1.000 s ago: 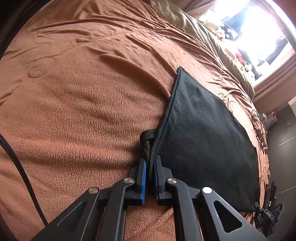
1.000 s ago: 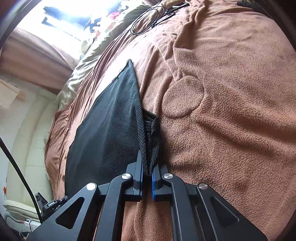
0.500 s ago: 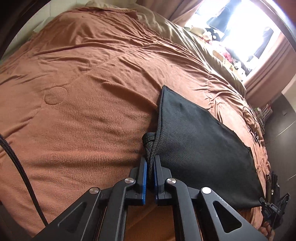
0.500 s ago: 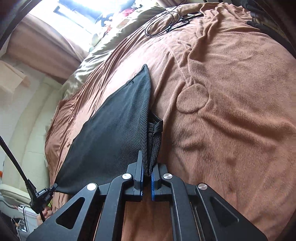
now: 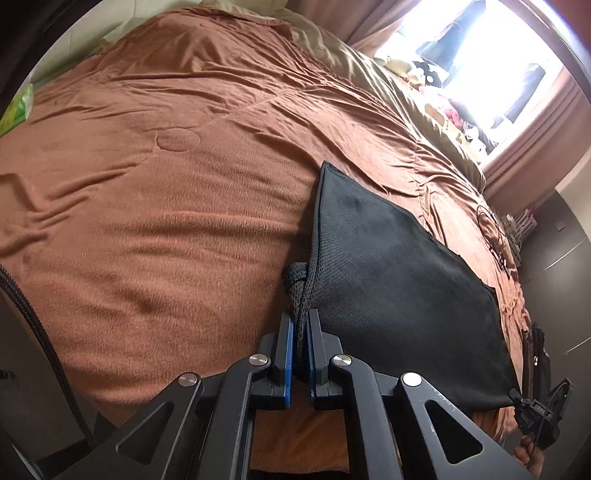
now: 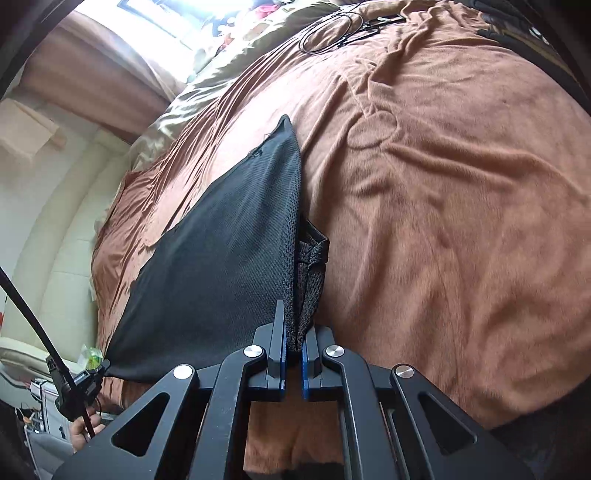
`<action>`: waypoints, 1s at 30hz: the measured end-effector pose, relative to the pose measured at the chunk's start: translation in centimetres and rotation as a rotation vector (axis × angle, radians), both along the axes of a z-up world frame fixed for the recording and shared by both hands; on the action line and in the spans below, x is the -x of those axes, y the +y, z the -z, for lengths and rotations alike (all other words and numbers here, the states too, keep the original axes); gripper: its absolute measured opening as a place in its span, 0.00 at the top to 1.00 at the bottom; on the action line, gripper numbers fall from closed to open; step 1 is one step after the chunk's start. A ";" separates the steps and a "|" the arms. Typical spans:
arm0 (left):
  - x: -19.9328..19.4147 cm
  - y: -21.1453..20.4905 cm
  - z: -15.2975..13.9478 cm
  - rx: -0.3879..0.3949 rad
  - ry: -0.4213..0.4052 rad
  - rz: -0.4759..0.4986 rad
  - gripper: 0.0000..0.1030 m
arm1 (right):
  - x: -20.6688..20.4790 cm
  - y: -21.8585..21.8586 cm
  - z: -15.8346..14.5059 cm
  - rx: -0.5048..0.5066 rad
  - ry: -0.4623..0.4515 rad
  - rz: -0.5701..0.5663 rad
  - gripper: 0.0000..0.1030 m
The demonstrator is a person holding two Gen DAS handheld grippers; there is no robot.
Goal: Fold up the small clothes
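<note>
A black mesh garment hangs stretched as a flat sheet above the brown bed cover. My left gripper is shut on one corner of it, where the fabric bunches between the blue pads. My right gripper is shut on the opposite corner of the same black mesh garment. Each view shows the other gripper at the garment's far corner: the right gripper low at the right edge of the left wrist view, the left gripper low at the left edge of the right wrist view. The garment's lower edge trails toward the bed.
A coiled black cable lies on the bed cover near its far side. An olive quilt and small items line the bright window. A hand holds the left gripper. A cream padded wall borders the bed.
Both grippers have lifted and pulled back from the bed, keeping their hold. The garment now hangs higher and more of the bed shows beneath it.
</note>
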State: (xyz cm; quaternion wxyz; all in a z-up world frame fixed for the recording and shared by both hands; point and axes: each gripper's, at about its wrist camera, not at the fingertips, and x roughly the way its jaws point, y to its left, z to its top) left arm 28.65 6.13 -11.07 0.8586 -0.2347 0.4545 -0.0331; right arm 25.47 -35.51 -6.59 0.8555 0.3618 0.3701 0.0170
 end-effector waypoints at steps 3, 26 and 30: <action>1.5 0.3 0.1 0.006 -0.004 0.003 0.94 | 1.2 0.1 -0.2 0.001 -0.003 -0.001 0.98; 3.2 1.1 3.7 0.147 0.043 0.055 0.57 | 1.2 8.3 -5.5 0.320 -0.071 -0.123 0.55; 3.0 1.2 4.1 0.158 0.042 0.061 0.57 | -0.6 10.9 -5.4 0.337 -0.073 -0.191 0.55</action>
